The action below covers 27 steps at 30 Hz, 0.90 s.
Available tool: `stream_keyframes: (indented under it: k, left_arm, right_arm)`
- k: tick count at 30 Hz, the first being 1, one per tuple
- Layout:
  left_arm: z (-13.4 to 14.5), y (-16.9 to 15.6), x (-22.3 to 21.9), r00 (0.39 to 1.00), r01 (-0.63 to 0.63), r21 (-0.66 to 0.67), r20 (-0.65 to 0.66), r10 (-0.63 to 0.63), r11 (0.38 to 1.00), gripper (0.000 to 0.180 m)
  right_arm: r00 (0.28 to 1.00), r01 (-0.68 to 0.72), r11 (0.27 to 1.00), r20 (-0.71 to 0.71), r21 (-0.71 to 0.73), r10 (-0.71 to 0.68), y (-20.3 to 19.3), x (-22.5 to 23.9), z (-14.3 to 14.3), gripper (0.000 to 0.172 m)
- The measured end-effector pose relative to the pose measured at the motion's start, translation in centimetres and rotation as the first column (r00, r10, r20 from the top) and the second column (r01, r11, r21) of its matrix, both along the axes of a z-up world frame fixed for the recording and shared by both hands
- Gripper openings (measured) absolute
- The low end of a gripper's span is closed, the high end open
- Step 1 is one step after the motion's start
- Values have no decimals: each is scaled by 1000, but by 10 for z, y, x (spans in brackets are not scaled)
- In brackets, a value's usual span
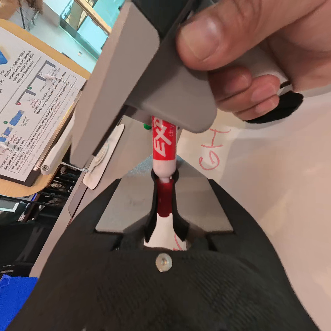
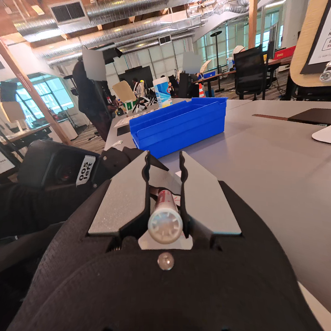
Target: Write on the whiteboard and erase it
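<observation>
In the left wrist view my left gripper is shut on a dark red marker cap, with a pad pressed against each side. A white marker with a red label points down into the cap's mouth. It is gripped from above by my right gripper, whose grey finger is held by a hand. In the right wrist view my right gripper grips the marker deep between its fingers, seen end-on. The whiteboard lies beneath and bears red writing.
A blue bin stands on the grey table just beyond the right gripper. The left gripper's body is close on the left. An instruction sheet on a stand is off to the side. A person stands past the table.
</observation>
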<state>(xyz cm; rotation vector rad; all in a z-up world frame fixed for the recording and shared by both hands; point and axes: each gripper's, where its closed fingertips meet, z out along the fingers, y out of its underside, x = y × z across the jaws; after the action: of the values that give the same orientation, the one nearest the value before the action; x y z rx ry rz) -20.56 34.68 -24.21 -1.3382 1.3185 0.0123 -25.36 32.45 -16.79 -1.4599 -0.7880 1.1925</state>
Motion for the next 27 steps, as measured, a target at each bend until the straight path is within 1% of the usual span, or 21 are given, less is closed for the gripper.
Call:
stream_keyframes:
  k: [2,6,10,11,14,15,21,26,27]
  left_arm:
    - [-1,0,0,1000,1,5,-5,-1,1000,6]
    - [0,-1,0,1000,5,13,-6,-5,1000,6]
    - [-2,-2,1,1000,7,12,-5,-7,1000,6]
    - [-2,-2,2,1000,7,12,-7,-7,1000,6]
    - [-4,-1,1,1000,-1,10,-13,1,1000,5]
    - [-5,-1,0,1000,-2,5,-13,2,1000,6]
    - [0,0,2,1000,-10,11,27,10,1000,12]
    - [2,1,1,999,-21,15,38,20,1000,16]
    - [2,1,1,999,-21,14,37,21,1000,12]
  right_arm:
    - [1000,18,1000,12,9,-18,1,0,-1,30]
    - [1000,8,1000,8,-5,-8,-2,-1,-3,31]
    - [1000,-17,999,21,-48,18,-4,-5,-11,37]
    - [999,-24,998,24,-53,25,-4,-5,-11,31]
    - [997,-26,998,72,-63,30,-4,-6,-18,30]
    - [998,-28,997,62,-75,33,-3,-6,-18,30]
    - [993,-83,974,-102,-210,63,4,2,-12,30]
    - [988,-94,966,-144,-240,60,6,6,-9,30]
    - [990,-85,965,-127,-248,54,7,5,-13,30]
